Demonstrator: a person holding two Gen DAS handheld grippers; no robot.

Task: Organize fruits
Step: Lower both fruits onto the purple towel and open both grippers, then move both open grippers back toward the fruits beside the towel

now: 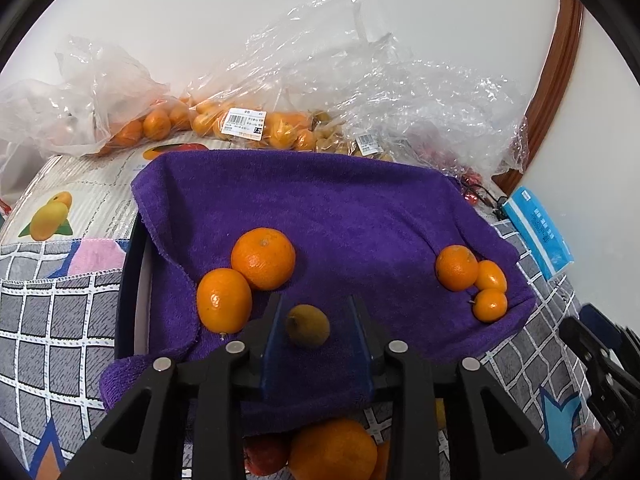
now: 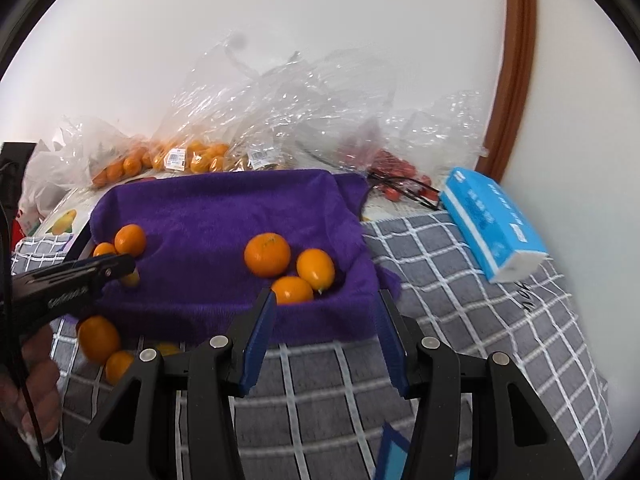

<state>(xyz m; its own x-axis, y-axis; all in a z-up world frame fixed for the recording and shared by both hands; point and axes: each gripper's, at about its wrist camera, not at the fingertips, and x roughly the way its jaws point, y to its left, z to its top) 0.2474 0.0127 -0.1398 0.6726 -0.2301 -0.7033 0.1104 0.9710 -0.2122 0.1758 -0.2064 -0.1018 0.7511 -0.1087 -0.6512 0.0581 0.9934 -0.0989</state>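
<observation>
Brownish fruit (image 1: pixel 307 326) between open left tongs (image 1: pixel 316 312)

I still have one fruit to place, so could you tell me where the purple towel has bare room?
The middle and back of the purple towel lie bare, between the two oranges on the left and three oranges on the right. The left tongs crowd the front with a yellowish-green fruit.

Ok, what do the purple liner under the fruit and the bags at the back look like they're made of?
The purple liner looks like a soft terry or microfibre towel: fuzzy matte pile, a stitched hem, limp folds. The bags look like thin clear plastic film: glossy, crinkled, with the oranges showing through and a printed label stuck on.
</observation>
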